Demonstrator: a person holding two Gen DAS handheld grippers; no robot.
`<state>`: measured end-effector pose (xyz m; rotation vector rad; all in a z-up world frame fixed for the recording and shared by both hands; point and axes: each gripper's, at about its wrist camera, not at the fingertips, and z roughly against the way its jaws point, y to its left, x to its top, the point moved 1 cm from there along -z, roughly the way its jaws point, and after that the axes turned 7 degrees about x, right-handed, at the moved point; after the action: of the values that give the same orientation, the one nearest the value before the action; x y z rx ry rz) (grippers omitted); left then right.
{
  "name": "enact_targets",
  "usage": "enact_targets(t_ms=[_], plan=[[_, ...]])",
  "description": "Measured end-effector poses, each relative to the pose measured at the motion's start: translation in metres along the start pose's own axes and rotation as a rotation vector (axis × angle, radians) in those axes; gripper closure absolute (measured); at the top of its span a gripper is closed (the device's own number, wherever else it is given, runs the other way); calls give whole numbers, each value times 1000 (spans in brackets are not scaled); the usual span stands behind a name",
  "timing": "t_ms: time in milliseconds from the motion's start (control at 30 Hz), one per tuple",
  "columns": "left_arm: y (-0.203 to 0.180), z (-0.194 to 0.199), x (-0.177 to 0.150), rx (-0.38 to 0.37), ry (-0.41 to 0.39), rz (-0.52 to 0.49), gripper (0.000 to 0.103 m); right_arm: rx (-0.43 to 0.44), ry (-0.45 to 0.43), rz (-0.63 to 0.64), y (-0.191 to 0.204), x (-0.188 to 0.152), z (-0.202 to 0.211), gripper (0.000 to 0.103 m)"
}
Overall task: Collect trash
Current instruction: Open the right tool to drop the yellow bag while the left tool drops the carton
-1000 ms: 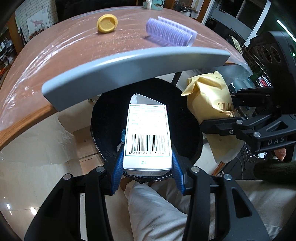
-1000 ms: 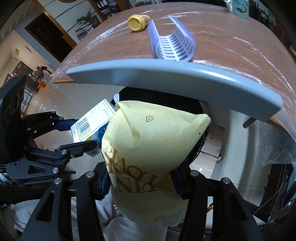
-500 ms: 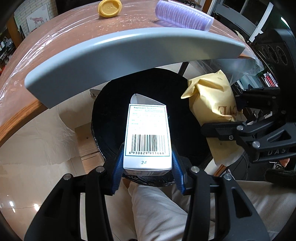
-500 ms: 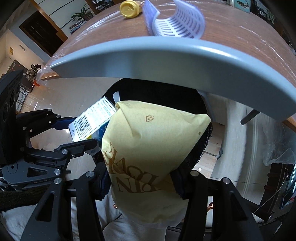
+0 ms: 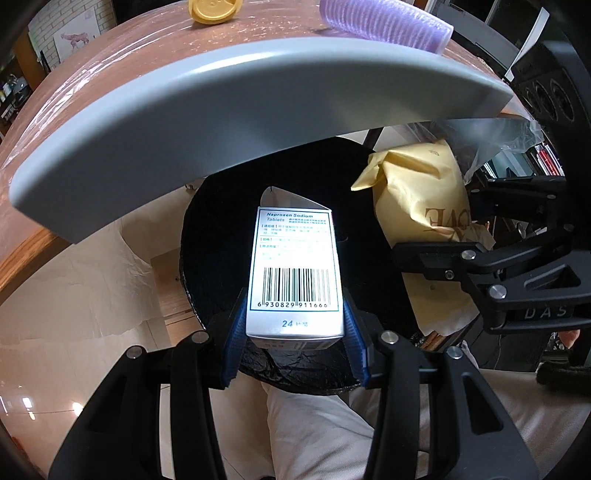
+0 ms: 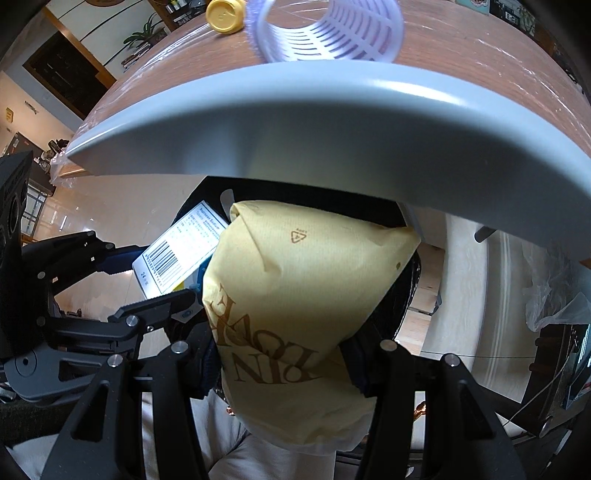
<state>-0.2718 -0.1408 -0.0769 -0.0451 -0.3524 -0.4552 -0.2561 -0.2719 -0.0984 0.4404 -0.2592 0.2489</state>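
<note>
Wood-grain worktop (image 5: 110, 74) under clear film fills the top of the left wrist view, with a yellow cap (image 5: 214, 11) and a purple roller (image 5: 384, 22) lying on it, and a grey curved rim (image 5: 240, 110) arching just below its edge. Beneath the rim sits a black bin (image 5: 221, 236). The left gripper (image 5: 294, 334) has its blue-padded fingers (image 5: 236, 343) clamped on the near end of a white box (image 5: 293, 273), barcode up, the box reaching forward over the bin's mouth. To the right, a yellow bag (image 5: 421, 206) hangs from the other gripper, beside the bin.

From the right wrist view, the same rim (image 6: 332, 122) spans the frame, cap (image 6: 225, 14) and roller (image 6: 328, 33) above it. The right gripper (image 6: 284, 365) has its fingers pinching the lower part of the bag (image 6: 303, 295), which bulges forward and hides most of the bin (image 6: 406, 280). At left the box (image 6: 177, 251) sits tilted in the left gripper (image 6: 147, 280).
</note>
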Motion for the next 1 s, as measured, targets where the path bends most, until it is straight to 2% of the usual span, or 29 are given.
enact_targets(t_ms=[400,467,500,533,700,900,1000], plan=[[0,-5,7,3,0,1,55,-17,-6,-3,3,0,-4,48],[0,-3,9,20,-7,0,47,-2,-13,-15,3,-3,-2,31],[2,-4,8,24,-14,3,36,2,-20,-23,3,-4,-1,28],[3,-2,8,16,-24,10,30,3,-25,-27,1,-6,1,27],[8,2,7,-16,-26,36,28,14,-21,-35,-3,-13,7,26],[14,13,0,-13,-25,37,28,21,-38,-36,-3,-18,25,26],[18,31,-4,-35,-58,54,28,21,-50,0,0,-22,46,26]])
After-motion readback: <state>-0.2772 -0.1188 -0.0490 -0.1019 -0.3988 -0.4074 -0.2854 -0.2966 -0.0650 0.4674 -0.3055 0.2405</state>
